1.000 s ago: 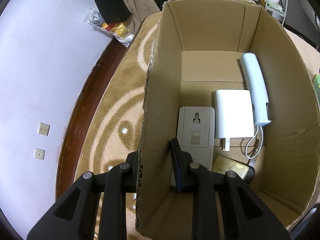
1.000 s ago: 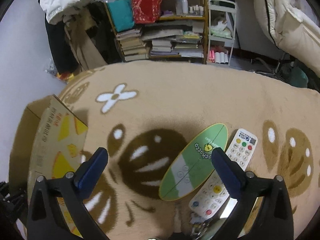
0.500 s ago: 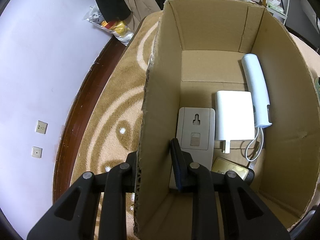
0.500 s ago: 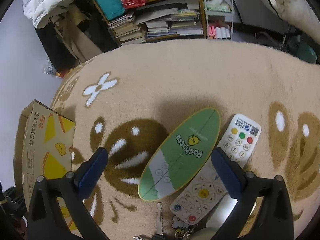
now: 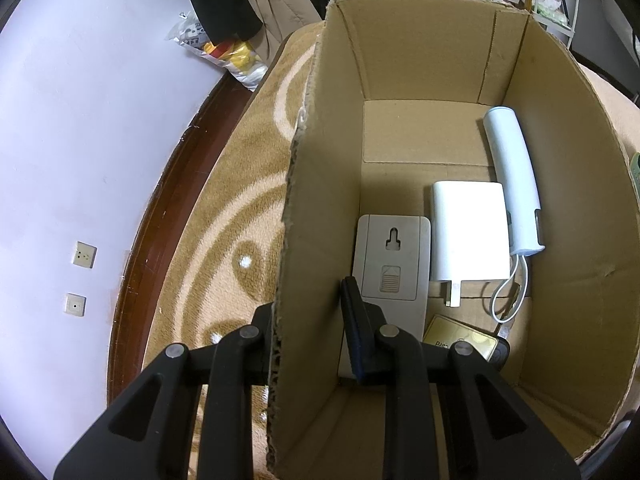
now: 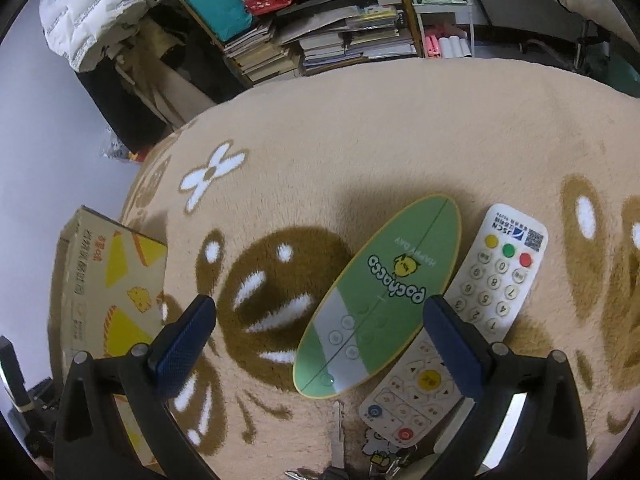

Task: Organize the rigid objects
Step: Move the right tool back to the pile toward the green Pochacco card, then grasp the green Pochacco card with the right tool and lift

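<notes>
The left wall of an open cardboard box (image 5: 320, 208) is gripped by the left gripper (image 5: 308, 320): one finger is seen outside the wall and the other inside, both pressed against the cardboard. The box is stood on a tan patterned rug (image 5: 240, 200), close to a pale wall with a dark skirting board (image 5: 160, 216).

Several things are laid on the box floor. A grey plastic plate with a keyhole slot (image 5: 392, 256) is found nearest the gripped wall. Just right of it a white charger block (image 5: 468, 232) is placed, its prongs pointing to the near side. A pale blue cylinder with a white cord loop (image 5: 514, 180) is set along the right wall, touching the charger. A small gold card (image 5: 456, 340) is seen at the near end, partly hidden by the gripper.

In the right wrist view, the right gripper (image 6: 316, 320) is held wide apart above the rug, with nothing between its fingers. Under it a green oval board printed with a yellow chick (image 6: 384, 292) is laid flat. A white remote control (image 6: 492, 276) is placed beside it on the right, its near end overlapped by the board. The printed outside of the box is visible at the far left of that view. Keys (image 6: 340, 440) are partly seen at the near edge.
</notes>
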`<state>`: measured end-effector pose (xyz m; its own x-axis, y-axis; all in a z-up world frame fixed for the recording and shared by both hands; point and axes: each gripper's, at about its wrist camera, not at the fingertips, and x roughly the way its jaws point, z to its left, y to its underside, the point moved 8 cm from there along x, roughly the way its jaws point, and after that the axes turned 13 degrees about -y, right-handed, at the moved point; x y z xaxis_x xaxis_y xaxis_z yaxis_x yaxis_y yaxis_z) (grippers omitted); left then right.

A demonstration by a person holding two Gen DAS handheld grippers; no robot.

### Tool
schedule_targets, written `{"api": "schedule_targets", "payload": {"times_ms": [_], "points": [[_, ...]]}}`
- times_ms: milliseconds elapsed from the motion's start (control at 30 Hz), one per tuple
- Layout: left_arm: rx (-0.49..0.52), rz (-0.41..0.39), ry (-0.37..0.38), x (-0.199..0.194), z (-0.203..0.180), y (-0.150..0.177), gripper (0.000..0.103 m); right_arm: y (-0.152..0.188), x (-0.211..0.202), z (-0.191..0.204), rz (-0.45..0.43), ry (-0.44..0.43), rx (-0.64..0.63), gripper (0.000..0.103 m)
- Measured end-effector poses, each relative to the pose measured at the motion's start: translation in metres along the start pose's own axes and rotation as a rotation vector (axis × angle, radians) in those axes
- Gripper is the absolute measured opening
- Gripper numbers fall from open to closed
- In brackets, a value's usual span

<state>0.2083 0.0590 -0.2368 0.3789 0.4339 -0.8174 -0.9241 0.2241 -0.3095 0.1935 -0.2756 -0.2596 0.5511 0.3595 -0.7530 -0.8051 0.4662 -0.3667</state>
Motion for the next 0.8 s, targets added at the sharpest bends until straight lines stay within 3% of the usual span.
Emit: {"api": "schedule_targets", "payload": {"times_ms": [400,800], "points": [[0.004,0.0,-0.001,0.0,-0.002,0.0,0.023,0.004,0.01,0.0,0.019,-0.023,-0.049,0.103],[0.013,-0.005,-0.008,0.0,-0.003,-0.001,0.023,0.005,0.016,-0.011,0.043,0.11,-0.037,0.103]]}}
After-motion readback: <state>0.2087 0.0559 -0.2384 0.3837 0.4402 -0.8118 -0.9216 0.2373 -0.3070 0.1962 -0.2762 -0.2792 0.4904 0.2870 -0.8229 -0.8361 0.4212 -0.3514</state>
